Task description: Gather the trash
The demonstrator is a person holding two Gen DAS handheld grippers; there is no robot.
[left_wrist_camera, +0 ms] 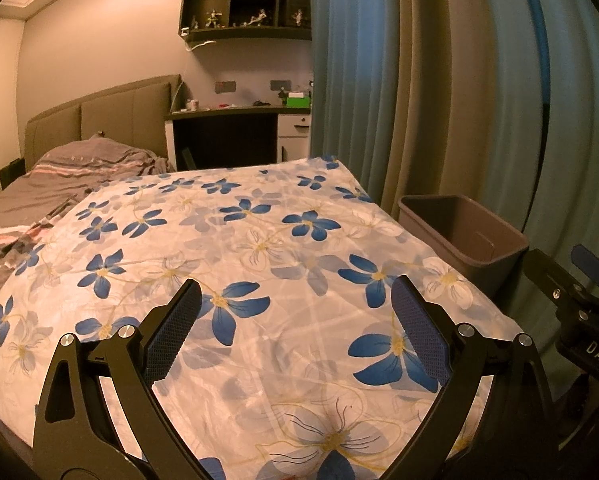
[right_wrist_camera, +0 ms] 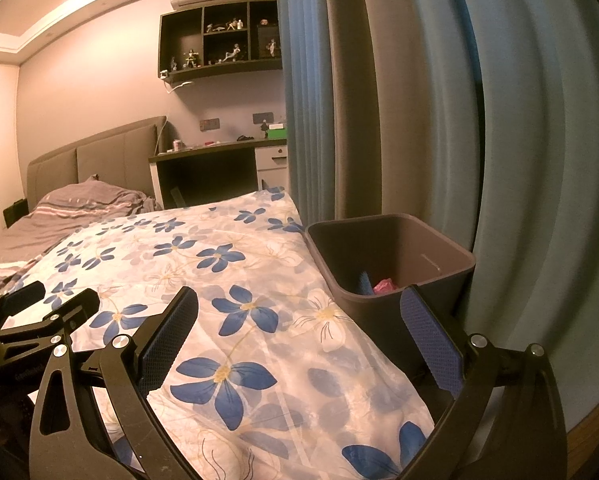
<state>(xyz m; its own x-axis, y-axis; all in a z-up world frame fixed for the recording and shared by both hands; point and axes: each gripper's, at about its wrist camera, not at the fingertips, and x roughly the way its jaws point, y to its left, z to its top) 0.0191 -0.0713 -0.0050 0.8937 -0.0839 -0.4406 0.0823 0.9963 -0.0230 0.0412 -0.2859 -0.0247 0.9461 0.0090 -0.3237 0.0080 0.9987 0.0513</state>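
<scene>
A dark grey trash bin (right_wrist_camera: 391,268) stands at the right edge of the surface covered by the blue-flowered white cloth (right_wrist_camera: 235,280). Inside it lie a pink crumpled scrap (right_wrist_camera: 384,286) and a blue piece (right_wrist_camera: 364,282). The bin (left_wrist_camera: 465,236) also shows at the right in the left wrist view, its contents hidden. My left gripper (left_wrist_camera: 295,300) hovers open over the cloth (left_wrist_camera: 235,248) with nothing between its fingers. My right gripper (right_wrist_camera: 299,312) is open too, empty, its right finger (right_wrist_camera: 431,340) just in front of the bin. No loose trash shows on the cloth.
Blue and grey curtains (right_wrist_camera: 419,100) hang right behind the bin. A bed with a grey striped quilt (left_wrist_camera: 59,176) lies to the left, a dark desk (left_wrist_camera: 235,128) and wall shelf with figurines (left_wrist_camera: 247,0) beyond. Each gripper appears at the edge of the other's view.
</scene>
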